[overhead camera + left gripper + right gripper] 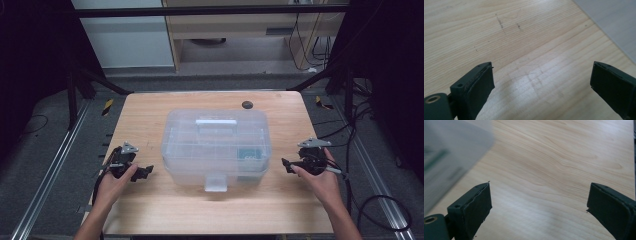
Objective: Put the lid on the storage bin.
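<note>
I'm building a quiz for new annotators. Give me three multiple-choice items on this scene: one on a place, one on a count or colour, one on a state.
1. Where does the box stand?
A. Mid-table, between the two tools
B. On the floor
C. At the table's far left corner

2. How many tools rest by the box?
A. One
B. Two
C. Four

3. How is the box's lid?
A. Off, beside the box
B. Propped half open
C. Shut, latch down at the front

Answers:
1 A: the high view shows it on the table, with the left tool and right tool either side.
2 B: one in each hand.
3 C: the lid lies flat and the latch hangs over the front wall.
</note>
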{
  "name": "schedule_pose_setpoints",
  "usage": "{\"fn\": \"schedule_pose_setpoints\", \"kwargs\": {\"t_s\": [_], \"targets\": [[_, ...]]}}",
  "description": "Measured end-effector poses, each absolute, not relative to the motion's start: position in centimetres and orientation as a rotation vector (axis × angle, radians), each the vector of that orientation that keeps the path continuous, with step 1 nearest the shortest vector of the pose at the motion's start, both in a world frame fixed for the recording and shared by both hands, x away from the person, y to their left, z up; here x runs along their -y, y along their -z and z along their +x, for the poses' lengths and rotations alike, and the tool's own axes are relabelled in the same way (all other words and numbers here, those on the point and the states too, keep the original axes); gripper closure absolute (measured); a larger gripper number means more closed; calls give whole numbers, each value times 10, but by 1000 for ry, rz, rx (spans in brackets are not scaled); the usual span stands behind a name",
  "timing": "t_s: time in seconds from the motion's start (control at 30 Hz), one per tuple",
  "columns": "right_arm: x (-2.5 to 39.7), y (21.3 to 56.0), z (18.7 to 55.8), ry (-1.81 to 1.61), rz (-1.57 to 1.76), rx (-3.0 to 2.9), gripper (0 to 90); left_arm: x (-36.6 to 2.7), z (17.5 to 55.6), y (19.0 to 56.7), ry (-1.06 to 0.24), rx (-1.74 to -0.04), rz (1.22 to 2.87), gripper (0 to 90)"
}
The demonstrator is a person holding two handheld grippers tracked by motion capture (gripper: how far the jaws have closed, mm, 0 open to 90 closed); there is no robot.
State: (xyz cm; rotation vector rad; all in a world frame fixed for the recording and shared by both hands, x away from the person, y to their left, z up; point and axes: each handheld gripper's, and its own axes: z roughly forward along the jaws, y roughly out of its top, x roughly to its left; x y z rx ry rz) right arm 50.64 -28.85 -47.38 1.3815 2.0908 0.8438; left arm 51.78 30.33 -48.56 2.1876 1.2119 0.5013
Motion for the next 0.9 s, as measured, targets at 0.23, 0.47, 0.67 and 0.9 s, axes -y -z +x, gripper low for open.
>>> {"fn": "schedule_pose_setpoints", "kwargs": {"t_s": [0.23, 0.47, 0.67, 0.9], "targets": [[293, 497, 532, -750, 1538, -1970, 92, -301, 533, 498, -487, -1235, 2185, 36], [292, 509, 540, -806, 1626, -1907, 63, -301, 541, 505, -510, -1223, 2125, 0], [290, 512, 541, -824, 1636, -1884, 20, -301, 542, 508, -528, -1209, 2085, 0], [288, 512, 539, -803, 1654, -1868, 4, -301, 542, 508, -530, -1211, 2085, 0]]}}
